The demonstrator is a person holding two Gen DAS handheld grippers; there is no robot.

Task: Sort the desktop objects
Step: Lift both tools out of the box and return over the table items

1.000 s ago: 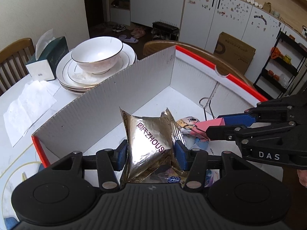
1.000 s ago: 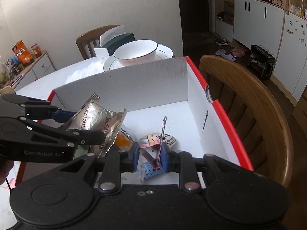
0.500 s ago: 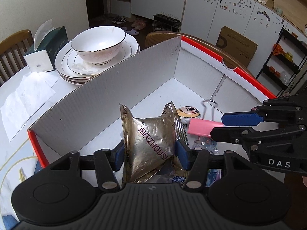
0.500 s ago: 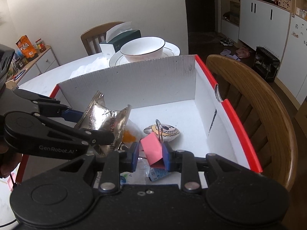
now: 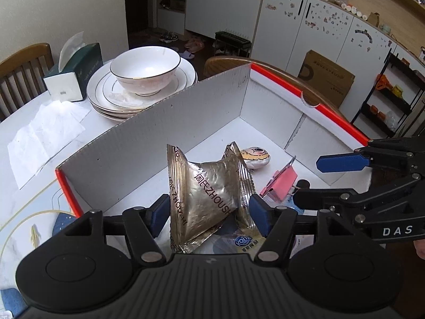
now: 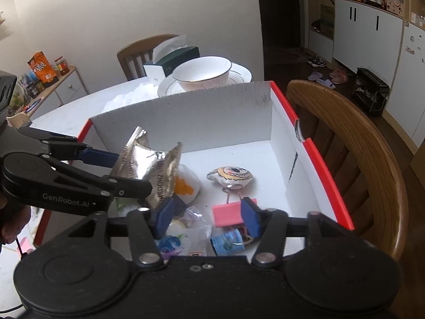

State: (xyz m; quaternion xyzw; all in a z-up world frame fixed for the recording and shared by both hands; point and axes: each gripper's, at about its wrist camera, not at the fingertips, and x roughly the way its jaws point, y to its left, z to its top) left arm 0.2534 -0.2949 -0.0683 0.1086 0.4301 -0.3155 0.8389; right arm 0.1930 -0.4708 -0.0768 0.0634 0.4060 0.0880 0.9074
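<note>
White box [image 5: 186, 122] on my table, bowl [image 5: 144, 75] on plates behind. Both grippers angle down into it, jaws opening: left gripper [image 5: 209, 210] around gold packet [image 5: 209, 191], right gripper [image 6: 207, 216] beside dropped pink clip [image 6: 227, 214].

Pink binder clip [image 6: 228, 214] between opening right tongs [image 6: 207, 216]

Soft, even daylight, both views sharp; fisheye bends the edges, dark doorway behind, faint shadows only.
</note>
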